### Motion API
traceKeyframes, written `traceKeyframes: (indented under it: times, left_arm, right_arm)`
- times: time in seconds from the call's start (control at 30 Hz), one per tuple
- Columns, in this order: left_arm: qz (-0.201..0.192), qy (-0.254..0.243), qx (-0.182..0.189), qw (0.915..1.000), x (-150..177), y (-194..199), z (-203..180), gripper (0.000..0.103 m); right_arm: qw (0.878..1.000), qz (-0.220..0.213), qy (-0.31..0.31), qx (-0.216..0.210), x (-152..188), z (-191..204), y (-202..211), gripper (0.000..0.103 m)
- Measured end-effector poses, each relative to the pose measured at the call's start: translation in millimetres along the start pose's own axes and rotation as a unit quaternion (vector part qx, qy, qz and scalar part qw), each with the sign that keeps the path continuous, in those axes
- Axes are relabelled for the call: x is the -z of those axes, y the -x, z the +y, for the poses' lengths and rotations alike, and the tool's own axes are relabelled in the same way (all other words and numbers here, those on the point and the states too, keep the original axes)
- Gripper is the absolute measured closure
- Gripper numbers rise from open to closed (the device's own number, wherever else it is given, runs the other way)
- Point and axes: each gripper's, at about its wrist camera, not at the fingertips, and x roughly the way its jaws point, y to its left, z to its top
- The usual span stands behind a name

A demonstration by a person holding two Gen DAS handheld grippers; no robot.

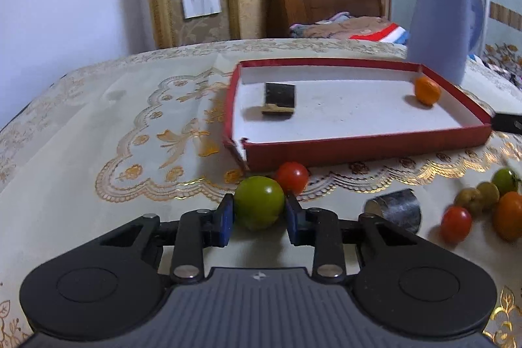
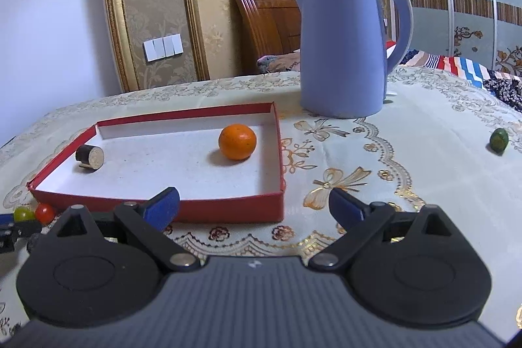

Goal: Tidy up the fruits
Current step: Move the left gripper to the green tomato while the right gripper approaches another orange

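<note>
My left gripper (image 1: 259, 211) is shut on a green tomato (image 1: 259, 202) just above the tablecloth, in front of the red box's near left corner. A red cherry tomato (image 1: 291, 177) lies just behind it. The red box (image 1: 365, 145) with a white floor holds an orange (image 1: 426, 90) at its far right and a dark cylinder (image 1: 279, 98) at its left. My right gripper (image 2: 254, 209) is open and empty in front of the box (image 2: 228, 209); the orange (image 2: 237, 142) lies beyond it.
A blue kettle (image 2: 342, 48) stands behind the box. A cluster of several red, green and orange fruits (image 1: 483, 204) and a metal cylinder (image 1: 393, 211) lie at the right. A lone green fruit (image 2: 498, 139) sits far right. The table edge curves at left.
</note>
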Motion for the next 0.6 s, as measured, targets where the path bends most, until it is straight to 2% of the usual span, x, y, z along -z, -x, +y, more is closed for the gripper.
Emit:
traceKeyframes:
  times: [0.23,0.4,0.6]
  left_arm:
    - [0.002,0.006,0.000,1.0000,-0.3,-0.3,1.8,0.071]
    - [0.002,0.004,-0.001,1.0000,-0.1,-0.2,3.0,0.071]
    - [0.001,0.003,-0.002,1.0000,0.3,-0.1,2.0,0.071]
  right_arm:
    - [1.000,0.021,-0.008,0.012,22.8,-26.0,30.4,0.005]
    - [0.998,0.032,-0.027,-0.036,40.3,-29.5,55.5,0.006]
    - [0.994,0.051,0.038,-0.094,55.3,14.7,66.5,0.007]
